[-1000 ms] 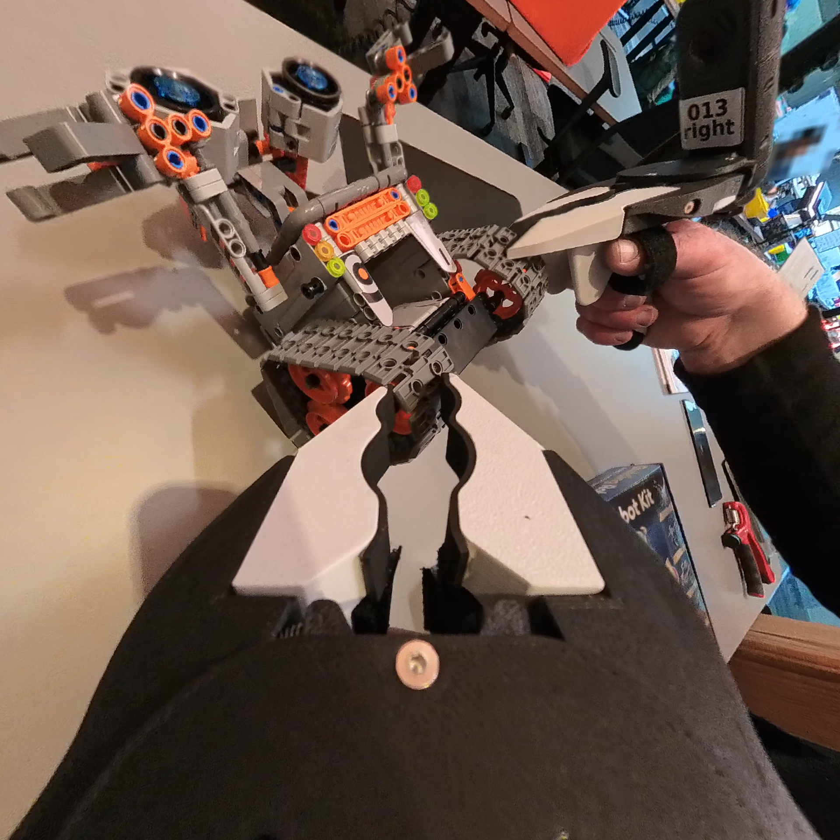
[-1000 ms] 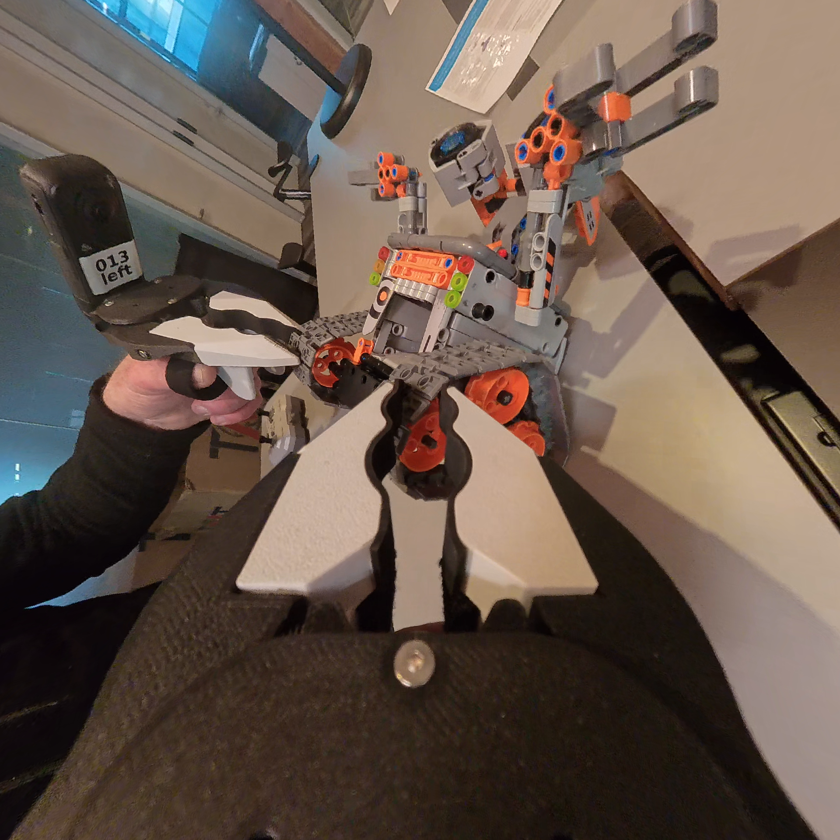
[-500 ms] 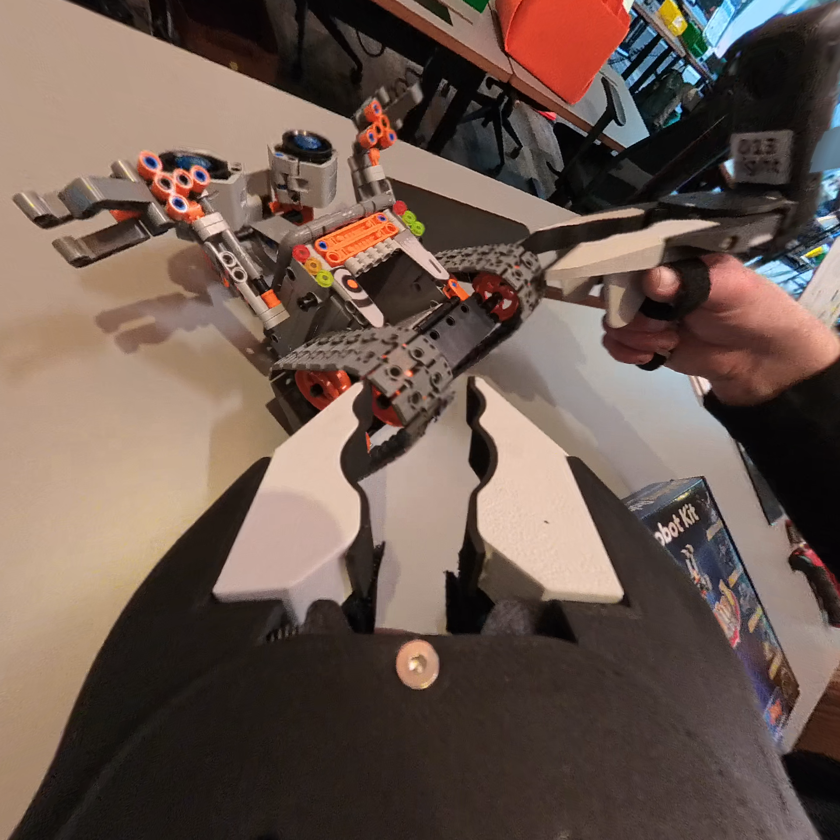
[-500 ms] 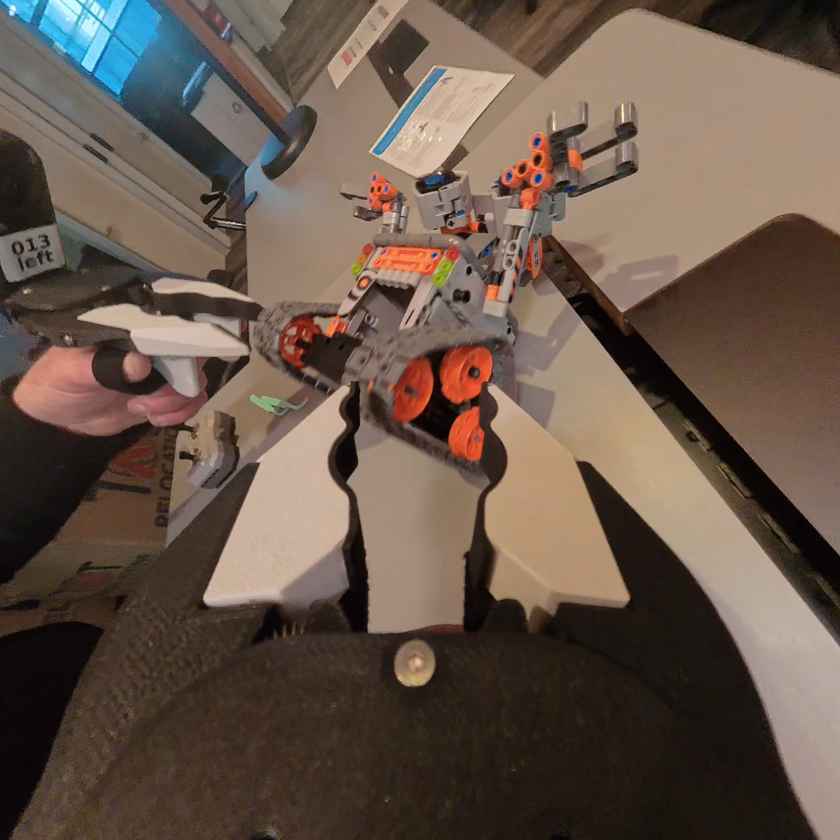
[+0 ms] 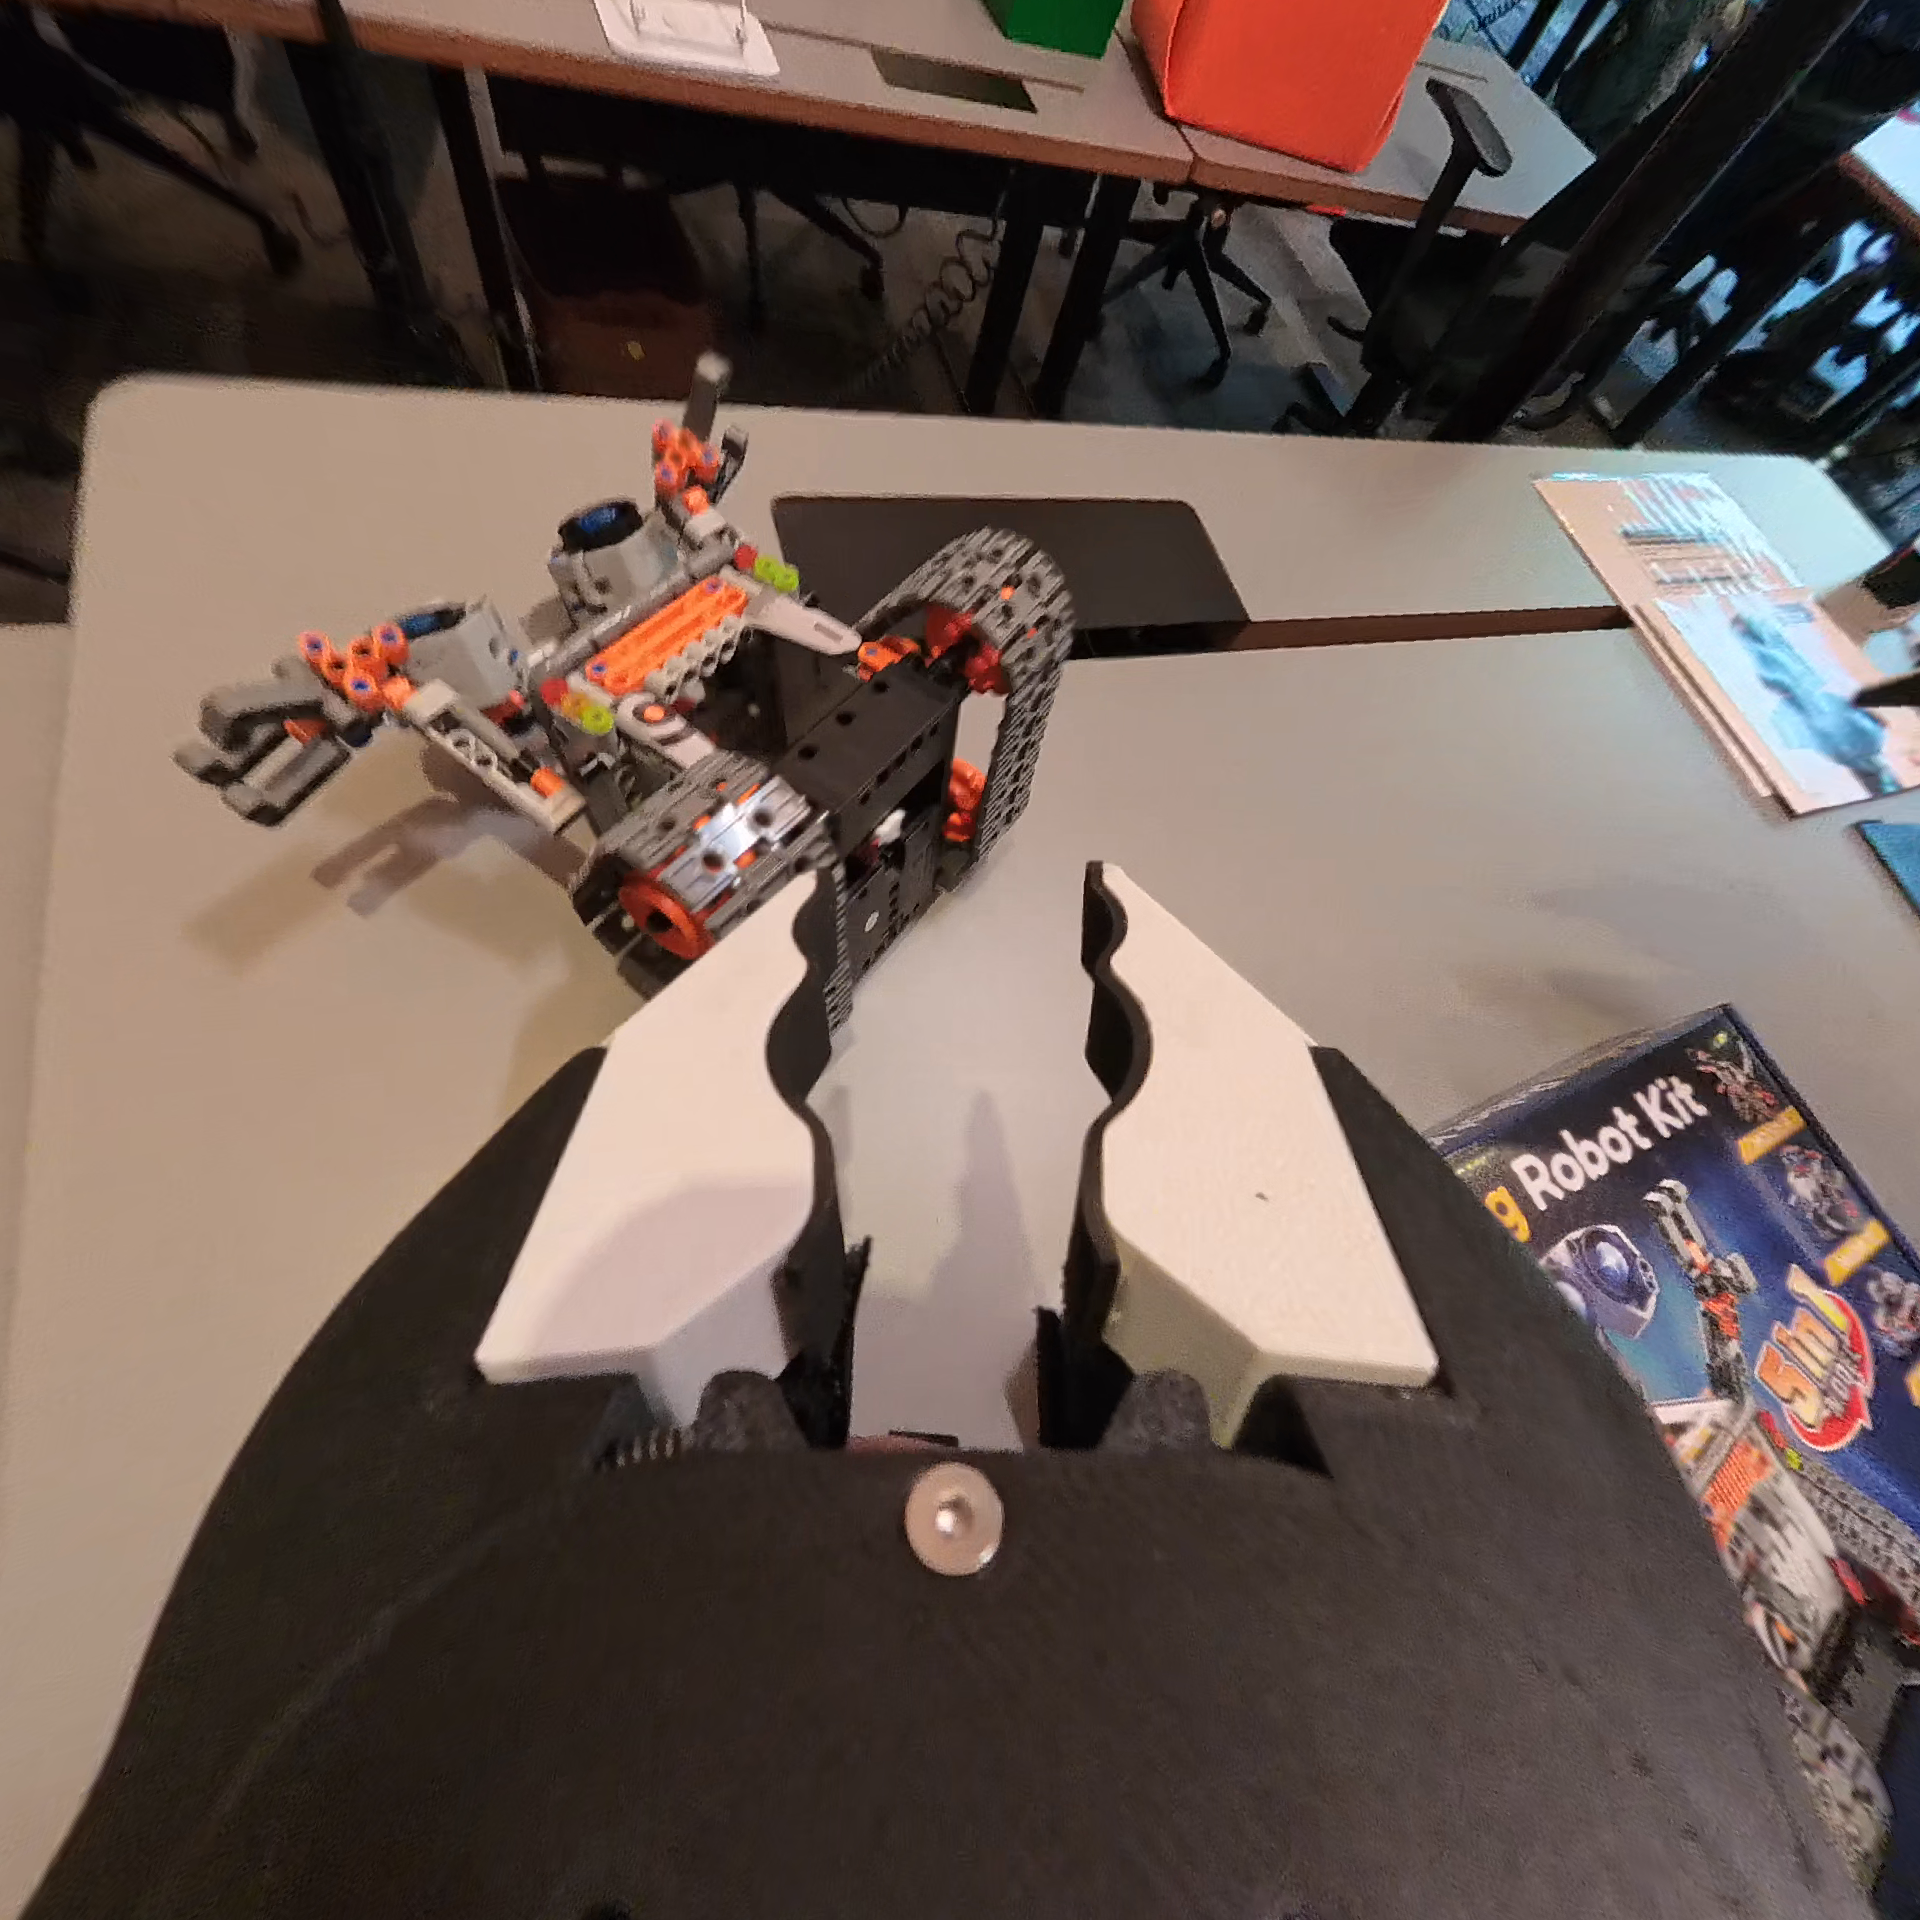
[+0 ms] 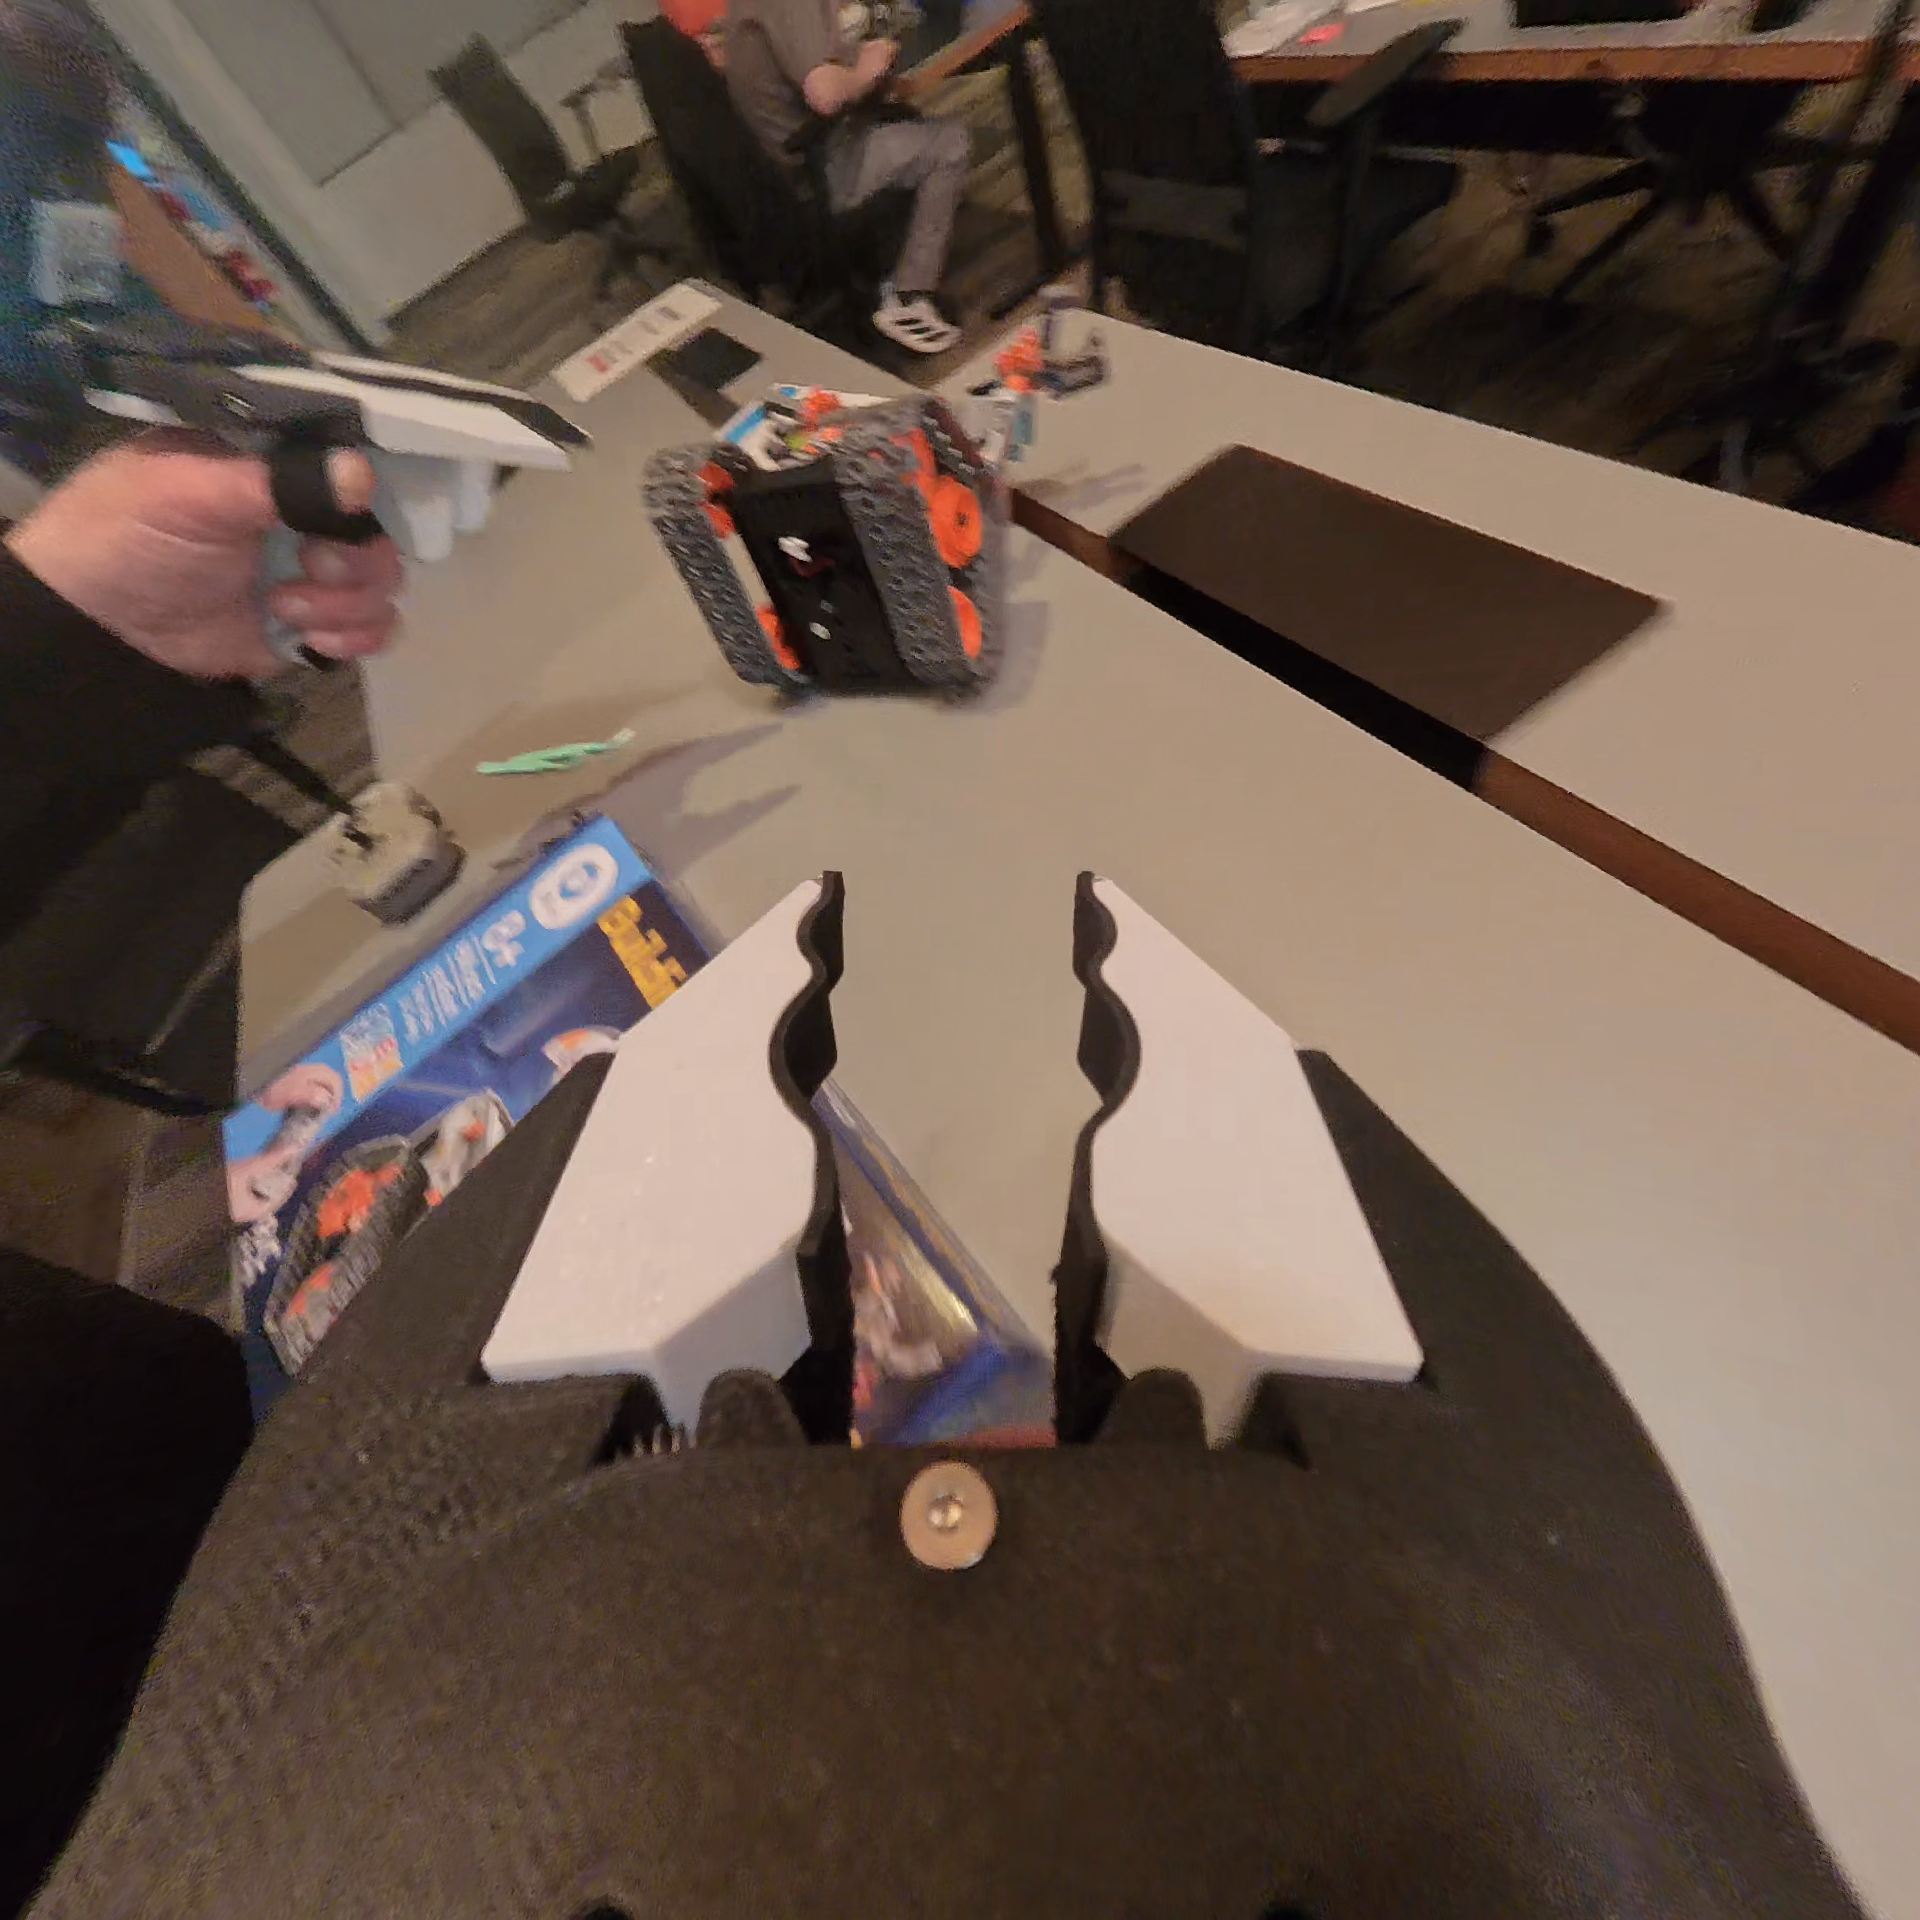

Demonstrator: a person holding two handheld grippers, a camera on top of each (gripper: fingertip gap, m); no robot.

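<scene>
A grey, black and orange brick-built robot with tracks [image 5: 665,707] sits tilted on the grey table [image 5: 1351,831]. In the right wrist view the robot [image 6: 831,551] shows its black underside and both tracks. My left gripper [image 5: 951,883] is open and holds nothing; its left fingertip [image 5: 790,914] is close in front of the near track. It also shows in the right wrist view [image 6: 457,416], held by a hand, a short way left of the robot. My right gripper [image 6: 956,894] is open and empty, well back from the robot over bare table.
A blue kit box [image 5: 1714,1299] lies at the near edge, also in the right wrist view [image 6: 436,1039]. A green strip [image 6: 551,753] and a small grey block [image 6: 395,852] lie left. Booklets [image 5: 1745,634] lie right. A dark panel [image 6: 1382,582] is set in the table. A person [image 6: 831,125] sits behind. One gripper's finger ends stand about 30 centimeters off the other's.
Both grippers were shut on the robot's tracks and held it up. Both have opened, let go and drawn back. The robot now rests tilted on the table.
</scene>
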